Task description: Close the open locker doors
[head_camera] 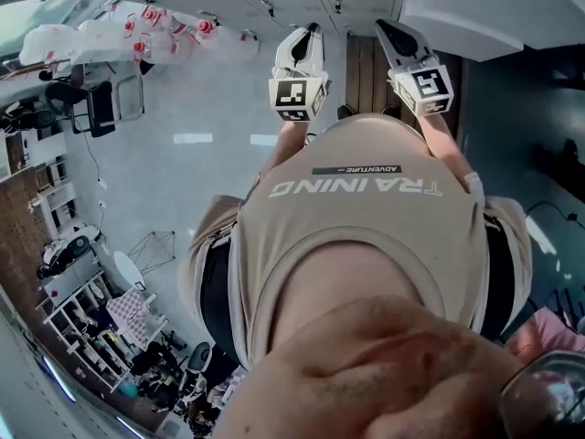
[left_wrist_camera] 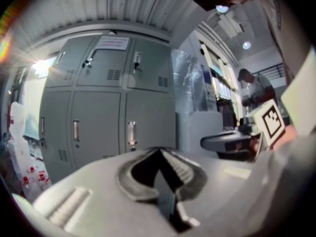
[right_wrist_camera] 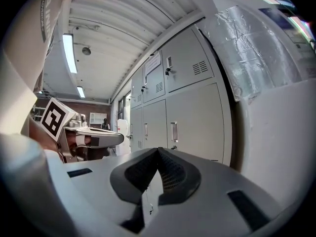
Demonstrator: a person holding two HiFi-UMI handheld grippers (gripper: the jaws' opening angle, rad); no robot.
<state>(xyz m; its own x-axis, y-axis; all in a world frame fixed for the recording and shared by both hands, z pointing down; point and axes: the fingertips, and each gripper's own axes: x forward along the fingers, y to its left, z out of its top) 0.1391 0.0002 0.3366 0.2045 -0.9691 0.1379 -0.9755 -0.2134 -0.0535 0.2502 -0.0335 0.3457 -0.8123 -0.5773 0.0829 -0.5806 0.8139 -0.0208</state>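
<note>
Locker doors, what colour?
Plain grey locker doors, no pattern; they show best in the left gripper view.

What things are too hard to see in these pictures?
Notice on the lockers, left gripper view: print too small to read.
Lockers' lower part, both gripper views: hidden behind the left tool and right tool.
Floor beneath the person, head view: covered by the shirt.

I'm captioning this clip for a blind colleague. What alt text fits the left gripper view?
The left gripper, jaws together and empty, points at grey lockers whose visible doors all look shut. The right gripper shows at the right, a person standing beyond it.
</note>
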